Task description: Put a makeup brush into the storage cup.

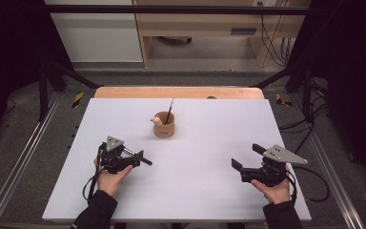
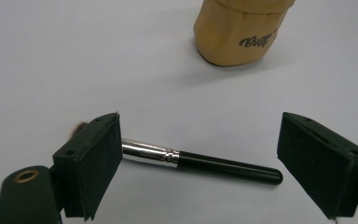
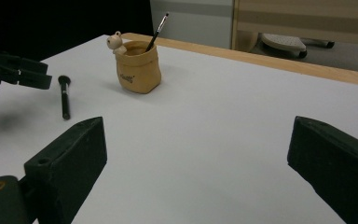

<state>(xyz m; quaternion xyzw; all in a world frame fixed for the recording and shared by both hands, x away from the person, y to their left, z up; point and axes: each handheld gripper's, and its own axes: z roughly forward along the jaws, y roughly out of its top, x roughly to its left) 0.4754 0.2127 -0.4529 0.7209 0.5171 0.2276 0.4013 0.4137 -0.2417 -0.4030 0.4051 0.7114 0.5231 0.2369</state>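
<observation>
On the white worktop point(image 1: 195, 186), a tan pot point(image 1: 164, 125) stands mid-table holding a thin brush point(image 1: 169, 110), the right gripper point(image 1: 248, 156) gapes wide and empty, and the left gripper point(image 1: 136, 157), jaws wide apart, brackets a black-handled brush point(image 2: 200, 161) lying flat, ungripped.

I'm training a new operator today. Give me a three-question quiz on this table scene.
1. True or false: the left claw is shut on the black-handled brush.
2. Where does the thin brush stand? A) in the tan pot B) flat on the table C) in the right claw
3. Fill in: the brush between the left claw's jaws lies ____ on the table.

Key: 1 false, its jaws stand apart around the brush; 2 A; 3 flat.
</observation>
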